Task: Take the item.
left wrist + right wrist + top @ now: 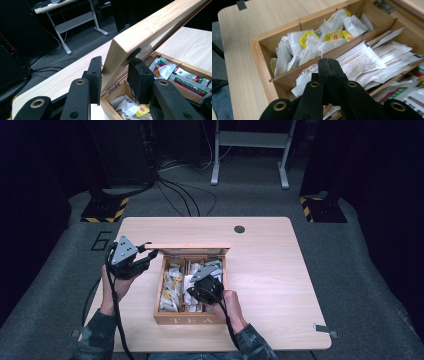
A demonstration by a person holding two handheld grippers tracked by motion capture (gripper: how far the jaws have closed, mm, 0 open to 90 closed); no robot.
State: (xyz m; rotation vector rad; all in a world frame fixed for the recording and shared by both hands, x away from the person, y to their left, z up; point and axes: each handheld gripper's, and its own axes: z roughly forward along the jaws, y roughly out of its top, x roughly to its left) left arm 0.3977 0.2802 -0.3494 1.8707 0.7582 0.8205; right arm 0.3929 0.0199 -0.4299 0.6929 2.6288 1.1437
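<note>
A wooden tea box stands on the table with its lid raised. My left gripper is shut on the lid's left end. In the left gripper view the pads press both faces of the lid near its corner, above the hinge. My right gripper hangs over the box's middle compartment. Its jaws are closed together on the edge of a white printed sachet. Small yellow-tagged tea bags fill the neighbouring compartment, and green and red packets lie farther along.
The light wooden table has a round dark grommet at its back. Thin wooden dividers split the box. A grey frame, cables and striped stand bases sit on the floor beyond.
</note>
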